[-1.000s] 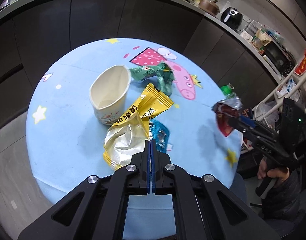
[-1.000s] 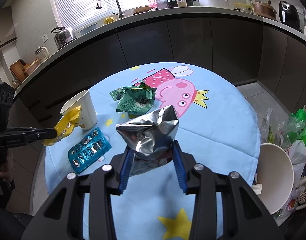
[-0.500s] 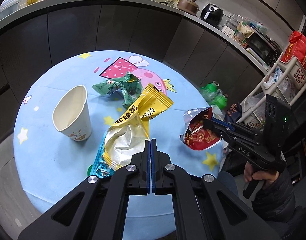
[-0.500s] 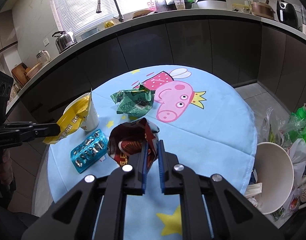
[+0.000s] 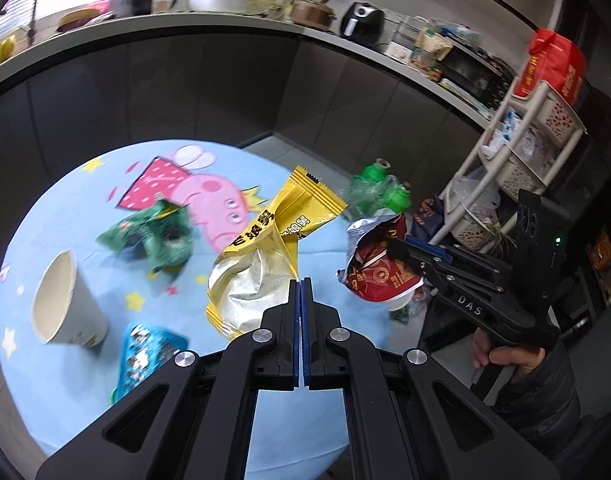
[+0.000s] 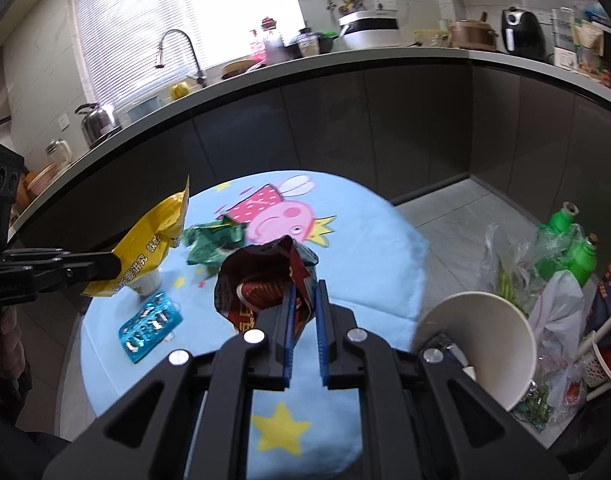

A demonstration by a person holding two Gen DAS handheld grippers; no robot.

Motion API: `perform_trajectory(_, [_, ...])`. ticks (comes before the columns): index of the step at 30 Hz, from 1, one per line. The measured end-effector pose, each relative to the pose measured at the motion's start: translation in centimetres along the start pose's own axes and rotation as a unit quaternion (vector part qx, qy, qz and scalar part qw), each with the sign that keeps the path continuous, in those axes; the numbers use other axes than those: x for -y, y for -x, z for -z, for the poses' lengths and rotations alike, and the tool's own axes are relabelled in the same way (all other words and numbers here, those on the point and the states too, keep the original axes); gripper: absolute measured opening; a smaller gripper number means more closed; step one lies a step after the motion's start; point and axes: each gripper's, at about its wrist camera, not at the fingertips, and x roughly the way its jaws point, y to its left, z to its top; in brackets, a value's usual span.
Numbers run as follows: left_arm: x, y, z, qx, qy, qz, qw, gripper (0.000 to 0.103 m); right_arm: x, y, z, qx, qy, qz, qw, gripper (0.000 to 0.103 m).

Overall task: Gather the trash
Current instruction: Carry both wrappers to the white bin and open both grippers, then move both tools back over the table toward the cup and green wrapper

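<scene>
Two wrappers are up off the round table (image 5: 57,208), one in each gripper. The left gripper (image 5: 300,282) has its fingers pressed together on the lower edge of a yellow snack bag (image 5: 265,256); the bag stands up from the tips, silver inside showing, its crimped top leaning to the far right. In the right wrist view the same yellow bag (image 6: 149,248) hangs from that gripper at the left edge of the picture, above the table's left side.

The right gripper (image 6: 303,292) pinches a crumpled red bag (image 6: 261,284) between its blue pads; the fingers are nearly together with only the foil between them. From the left wrist view the red bag (image 5: 379,264) hangs past the table's right edge, its silver lining open at the top, with a hand (image 5: 509,360) on the gripper's handle below.

Three pieces lie on the blue cartoon tablecloth: a green wrapper (image 5: 157,236) near the pink pig print, a blue blister pack (image 5: 145,348) at the near left, and a white paper cup (image 5: 65,300) standing upright at the left. The green wrapper is blurred, so its exact shape is hard to read.

Beside the table on the right, low down, a white bin (image 6: 489,340) stands open with scraps inside, just right of the right gripper. Green bottles (image 6: 565,240) and plastic bags sit on the floor beyond it.
</scene>
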Motion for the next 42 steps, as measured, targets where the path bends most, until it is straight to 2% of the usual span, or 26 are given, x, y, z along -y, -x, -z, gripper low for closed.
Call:
perform_trajectory(6, [4.6, -3.8, -2.6, -0.012, -0.036, 0.051, 0.9979, 0.001, 5.2, 2.4, 0.9, 0.013, -0.036, 0.062, 0.997, 0.011])
perform_trajectory(12, [9.8, -8.5, -4.9, -0.037, -0.070, 0.103, 0.9915, 0.001, 11.1, 3.7, 2.9, 0.011, -0.083, 0.115, 0.990, 0.011])
perform_trajectory(19, [14.5, -15.6, -5.9, -0.090, -0.086, 0.157, 0.9798, 0.001, 16.6, 2.4, 6.2, -0.014, -0.124, 0.144, 0.982, 0.011])
perform_trajectory(24, [15.9, -21.3, -5.6, -0.131, -0.089, 0.160, 0.9743, 0.001, 18.9, -0.1, 8.1, -0.043, -0.129, 0.150, 0.979, 0.011])
perform_trajectory(29, [15.9, -26.4, -4.8, -0.167, -0.088, 0.140, 0.9720, 0.001, 20.7, -3.1, 9.5, -0.070, -0.126, 0.148, 0.978, 0.012])
perform_trajectory(34, [15.8, -29.1, -4.3, -0.184, -0.091, 0.122, 0.9711, 0.001, 21.6, -5.6, 10.3, -0.088, -0.122, 0.145, 0.978, 0.015])
perform_trajectory(35, [15.7, -29.3, -4.3, -0.181, -0.094, 0.115, 0.9722, 0.006, 21.4, -5.9, 10.3, -0.090, -0.116, 0.149, 0.978, 0.021])
perform_trajectory(36, [15.7, -29.5, -4.3, -0.179, -0.096, 0.110, 0.9729, 0.020, 21.3, -6.2, 10.4, -0.093, -0.109, 0.152, 0.978, 0.026])
perform_trajectory(37, [15.4, -29.4, -4.3, -0.176, -0.096, 0.106, 0.9740, 0.030, 21.1, -6.4, 10.5, -0.093, -0.101, 0.155, 0.978, 0.036])
perform_trajectory(38, [15.2, -29.2, -4.4, -0.165, -0.093, 0.097, 0.9771, 0.047, 20.8, -6.5, 10.6, -0.091, -0.093, 0.157, 0.979, 0.042])
perform_trajectory(39, [15.0, -28.9, -4.5, -0.155, -0.092, 0.093, 0.9792, 0.053, 20.6, -6.5, 10.6, -0.089, -0.086, 0.159, 0.979, 0.045])
perform_trajectory(40, [14.8, -28.6, -4.6, -0.147, -0.090, 0.091, 0.9808, 0.055, 20.4, -6.4, 10.8, -0.085, -0.077, 0.163, 0.980, 0.053])
perform_trajectory(41, [14.5, -28.3, -4.8, -0.141, -0.087, 0.086, 0.9824, 0.062, 20.2, -6.3, 10.8, -0.083, -0.072, 0.166, 0.980, 0.062])
perform_trajectory(42, [14.3, -28.0, -5.0, -0.133, -0.084, 0.080, 0.9842, 0.069, 20.2, -6.2, 10.9, -0.081, -0.070, 0.169, 0.980, 0.066])
